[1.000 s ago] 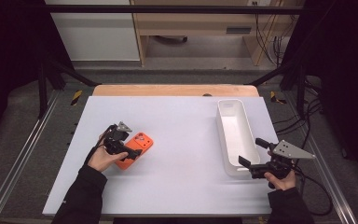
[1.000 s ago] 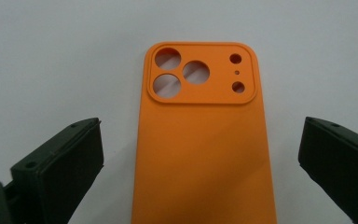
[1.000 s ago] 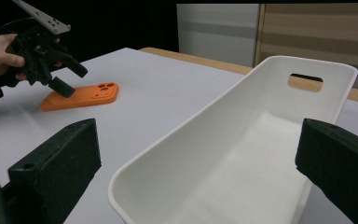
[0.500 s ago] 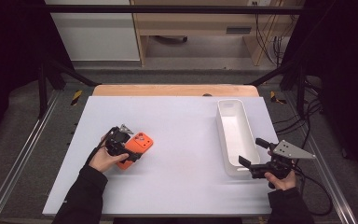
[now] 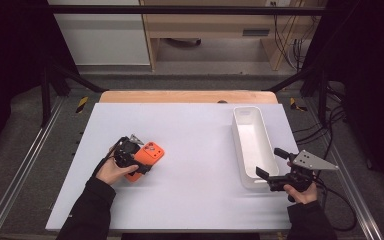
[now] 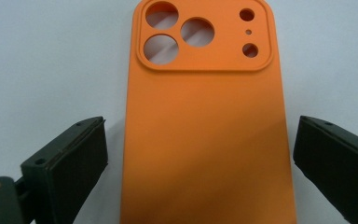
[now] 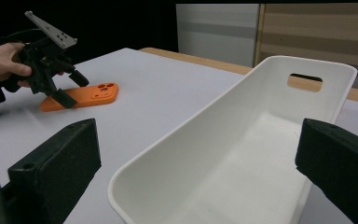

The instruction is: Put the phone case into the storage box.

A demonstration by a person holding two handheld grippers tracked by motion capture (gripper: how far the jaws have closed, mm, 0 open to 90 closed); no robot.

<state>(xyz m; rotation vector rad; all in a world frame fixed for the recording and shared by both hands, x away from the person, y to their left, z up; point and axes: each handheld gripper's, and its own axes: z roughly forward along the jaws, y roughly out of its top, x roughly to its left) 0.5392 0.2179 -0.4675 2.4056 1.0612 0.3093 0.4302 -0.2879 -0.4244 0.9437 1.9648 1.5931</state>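
1. The left tool (image 5: 139,161) is hovering low over the orange phone case (image 5: 149,156), which is lying flat on the white counter (image 5: 190,150), left of centre, camera cut-outs pointing away from the person.
2. In the left gripper view its jaws are standing wide apart, one on each long side of the phone case (image 6: 205,140), with a clear gap on both sides. It is holding nothing.
3. The right tool (image 5: 271,168) is waiting at the near end of the long white bin (image 5: 240,145), jaws spread wide and empty; in the right gripper view the bin (image 7: 223,135) is sitting just ahead of them.
4. Handling, as I'm judging it: the case looks like soft matte silicone, very light, with a grippy surface, so slipping shouldn't be the worry.
5. The worry is bending. It is a hollow shell, so a hard squeeze across the width could make it bow or pop upward.
6. I'd be taking it across the two long edges at mid-length, below the camera block, pads low against the counter, closing gently.
7. It is thin and lying flat, so the pads are needing to catch the rim, not ride over the top.
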